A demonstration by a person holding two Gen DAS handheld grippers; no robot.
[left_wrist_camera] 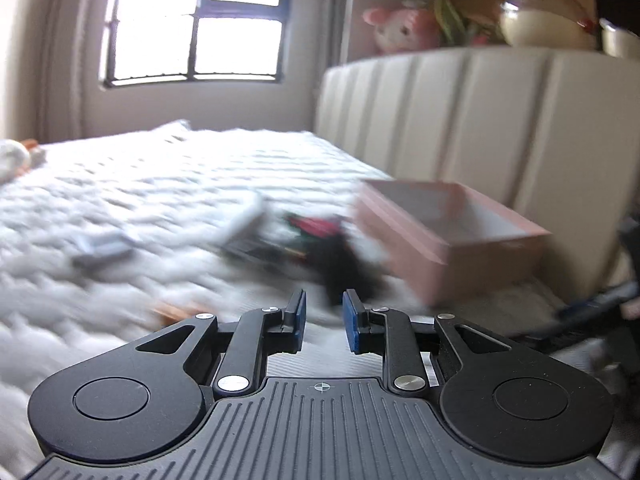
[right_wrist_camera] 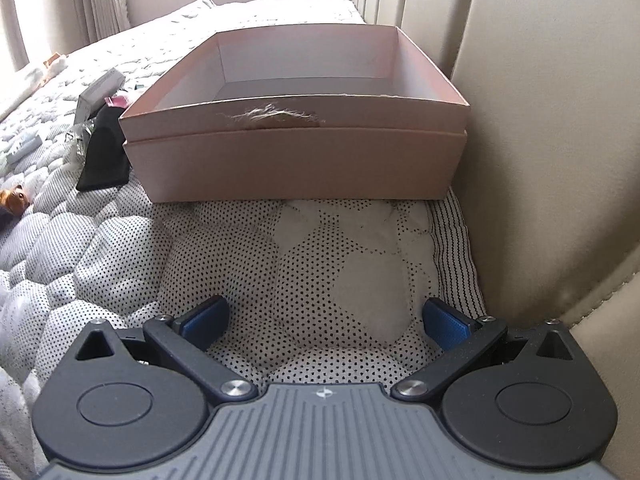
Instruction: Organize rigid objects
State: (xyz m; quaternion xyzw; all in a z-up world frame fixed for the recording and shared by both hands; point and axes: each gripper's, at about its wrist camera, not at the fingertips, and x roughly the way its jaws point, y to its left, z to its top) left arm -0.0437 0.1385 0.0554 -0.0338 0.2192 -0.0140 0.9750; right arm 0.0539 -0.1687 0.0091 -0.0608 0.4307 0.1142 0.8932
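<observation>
Left wrist view: the left gripper (left_wrist_camera: 324, 322) sits low at 6 o'clock, its jaws parted by a narrow gap with nothing between the blue pads (left_wrist_camera: 299, 320). The picture is smeared by motion. A white quilted bed (left_wrist_camera: 120, 184) fills the middle. At 3 o'clock an open pink box (left_wrist_camera: 448, 236) rests on the bed, near the padded headboard (left_wrist_camera: 480, 120). Just to the box's 9 o'clock side lies a blurred heap of small objects (left_wrist_camera: 304, 240), dark with red and white parts; what each one is cannot be told. Further toward 9 o'clock a small grey flat thing (left_wrist_camera: 102, 248) lies apart on the quilt. A window (left_wrist_camera: 196, 20) stands at 11 o'clock, and a pink plush toy (left_wrist_camera: 404, 30) sits on the shelf above the headboard at 1 o'clock.

Right wrist view: the right gripper (right_wrist_camera: 325, 322) is at 6 o'clock with its jaws spread wide and empty, over the dotted quilt. The pink box (right_wrist_camera: 296, 160) lies at 12 o'clock, empty inside, its near wall scuffed with a torn white patch, its right side close to the headboard (right_wrist_camera: 540, 160). Touching the box's left corner at 9 o'clock is a black object (right_wrist_camera: 105, 160), and beyond it a grey flat pack (right_wrist_camera: 100, 92) leans among small clutter.
</observation>
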